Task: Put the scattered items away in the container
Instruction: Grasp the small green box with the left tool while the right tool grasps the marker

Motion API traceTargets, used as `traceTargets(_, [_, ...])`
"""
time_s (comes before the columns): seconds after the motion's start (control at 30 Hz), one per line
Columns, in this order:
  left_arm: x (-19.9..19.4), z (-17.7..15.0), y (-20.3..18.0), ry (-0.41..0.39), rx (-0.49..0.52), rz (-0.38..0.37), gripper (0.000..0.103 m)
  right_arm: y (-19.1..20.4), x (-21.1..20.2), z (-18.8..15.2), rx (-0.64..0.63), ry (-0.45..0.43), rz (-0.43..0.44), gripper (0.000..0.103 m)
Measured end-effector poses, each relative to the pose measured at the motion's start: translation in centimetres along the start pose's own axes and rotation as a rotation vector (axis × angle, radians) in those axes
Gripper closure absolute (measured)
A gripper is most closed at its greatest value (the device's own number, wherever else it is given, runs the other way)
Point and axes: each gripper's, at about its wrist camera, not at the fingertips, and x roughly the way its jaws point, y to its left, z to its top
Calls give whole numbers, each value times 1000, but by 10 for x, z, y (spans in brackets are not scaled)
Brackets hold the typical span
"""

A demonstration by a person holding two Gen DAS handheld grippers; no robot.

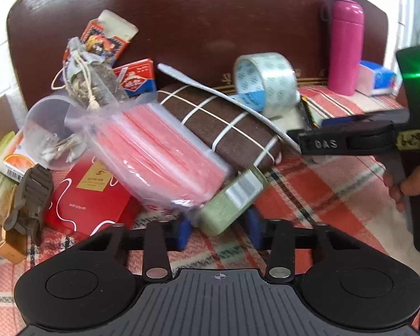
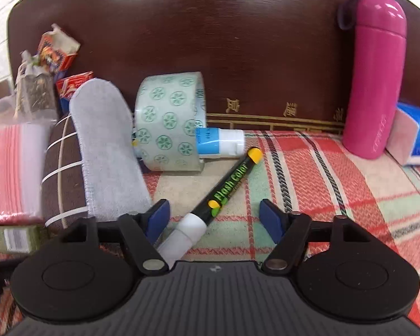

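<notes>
A small green box (image 1: 232, 198) with a white label lies on the plaid cloth (image 1: 336, 196), leaning under a pack of pink zip bags (image 1: 159, 151). My left gripper (image 1: 218, 228) is shut on the box's near end, a blue pad on each side. In the right wrist view a black marker (image 2: 226, 190) with a white cap lies slanted between the pads of my right gripper (image 2: 215, 219), which is open and not touching it. The right gripper's fingers (image 1: 322, 142) reach in from the right in the left wrist view, with a hand (image 1: 411, 182) behind them.
Piled at left are a brown striped pouch (image 1: 218, 123), a grey fabric strip (image 2: 106, 151), a tape roll (image 2: 170, 120), a red box (image 1: 89, 193), a cup of cotton swabs (image 1: 50, 134) and a claw clip (image 1: 28, 196). A pink flask (image 2: 375, 75) and a tissue pack (image 2: 414, 137) stand at right against the dark wooden back (image 2: 210, 42).
</notes>
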Motion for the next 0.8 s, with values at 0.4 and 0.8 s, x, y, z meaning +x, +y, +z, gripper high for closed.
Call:
traceTargets(0.4, [-45, -26, -22, 27, -18, -64, 82, 0, -57, -40, -121, 22, 36, 83])
traceTargets(0.8, [-66, -32, -50, 31, -17, -46, 47, 12, -110, -72, -128, 30, 78, 80])
